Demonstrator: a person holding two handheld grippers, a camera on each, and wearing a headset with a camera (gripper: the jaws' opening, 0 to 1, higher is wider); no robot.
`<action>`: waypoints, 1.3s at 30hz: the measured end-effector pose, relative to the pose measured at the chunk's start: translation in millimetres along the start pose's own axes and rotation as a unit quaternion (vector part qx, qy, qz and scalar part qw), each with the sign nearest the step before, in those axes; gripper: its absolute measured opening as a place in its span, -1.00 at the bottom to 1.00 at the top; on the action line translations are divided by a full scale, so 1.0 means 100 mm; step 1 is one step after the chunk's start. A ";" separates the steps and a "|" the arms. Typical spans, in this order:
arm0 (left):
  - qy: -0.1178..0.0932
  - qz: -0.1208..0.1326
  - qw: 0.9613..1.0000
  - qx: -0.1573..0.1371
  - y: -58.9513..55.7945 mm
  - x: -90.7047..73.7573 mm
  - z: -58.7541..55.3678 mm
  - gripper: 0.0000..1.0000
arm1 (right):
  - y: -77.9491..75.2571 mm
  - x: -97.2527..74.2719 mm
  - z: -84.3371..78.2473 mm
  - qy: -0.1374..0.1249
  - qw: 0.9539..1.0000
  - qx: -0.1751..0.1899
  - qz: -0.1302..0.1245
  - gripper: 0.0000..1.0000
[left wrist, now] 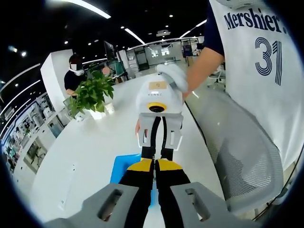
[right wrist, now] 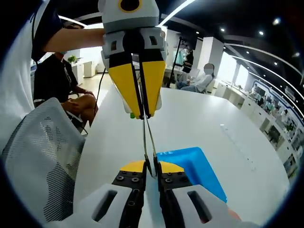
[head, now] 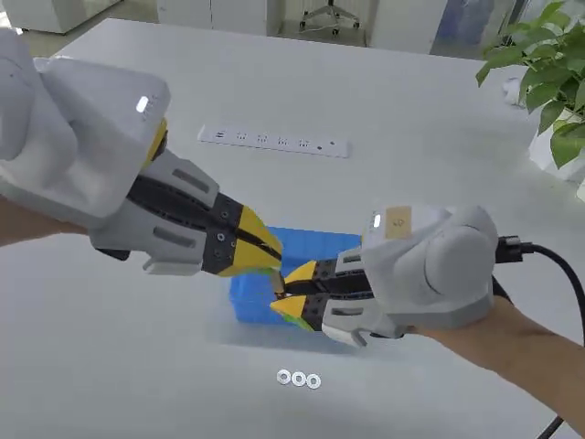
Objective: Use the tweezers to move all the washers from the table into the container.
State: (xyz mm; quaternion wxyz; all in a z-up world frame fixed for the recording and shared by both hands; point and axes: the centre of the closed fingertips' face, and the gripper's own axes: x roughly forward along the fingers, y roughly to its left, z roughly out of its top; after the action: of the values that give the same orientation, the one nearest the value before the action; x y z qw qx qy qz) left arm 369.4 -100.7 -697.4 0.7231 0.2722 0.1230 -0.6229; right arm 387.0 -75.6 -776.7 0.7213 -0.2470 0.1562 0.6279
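Note:
Three small silver washers (head: 299, 378) lie in a row on the white table (head: 384, 110), near its front edge. Behind them sits the blue container (head: 247, 297), also seen as the blue container (right wrist: 192, 166) and the blue container (left wrist: 121, 168). My two grippers meet tip to tip above it. The left gripper (head: 272, 260) reaches in from the left and the right gripper (head: 285, 298) from the right. Thin metal tweezers (right wrist: 147, 137) run between the jaws of the left gripper (right wrist: 141, 114) and the right gripper (right wrist: 152, 172). Both are shut on them.
A white power strip (head: 274, 142) lies farther back on the table. A potted plant (head: 548, 73) stands at the right edge. A black cable (head: 558, 265) trails from the right gripper. A mesh chair (left wrist: 237, 156) stands by the person.

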 end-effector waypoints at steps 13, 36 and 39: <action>0.004 -0.007 1.000 0.003 0.32 0.14 -0.13 -0.90 | -0.35 0.09 -0.12 0.006 1.000 0.006 -0.018 -0.80; 0.026 -0.020 0.998 -0.058 0.59 0.50 -0.69 -0.89 | -0.59 0.49 -0.63 0.047 0.997 0.058 -0.021 -0.80; 0.029 -0.018 0.997 -0.064 0.61 0.52 -0.74 -0.89 | -0.58 0.51 -0.67 0.049 0.996 0.068 -0.019 -0.80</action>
State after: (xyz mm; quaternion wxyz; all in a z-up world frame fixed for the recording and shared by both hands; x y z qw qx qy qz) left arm 450.2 -99.0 -769.9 0.7236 0.2409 0.1880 -0.6188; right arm 458.5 -75.3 -850.5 0.7399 -0.2307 0.2292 0.5889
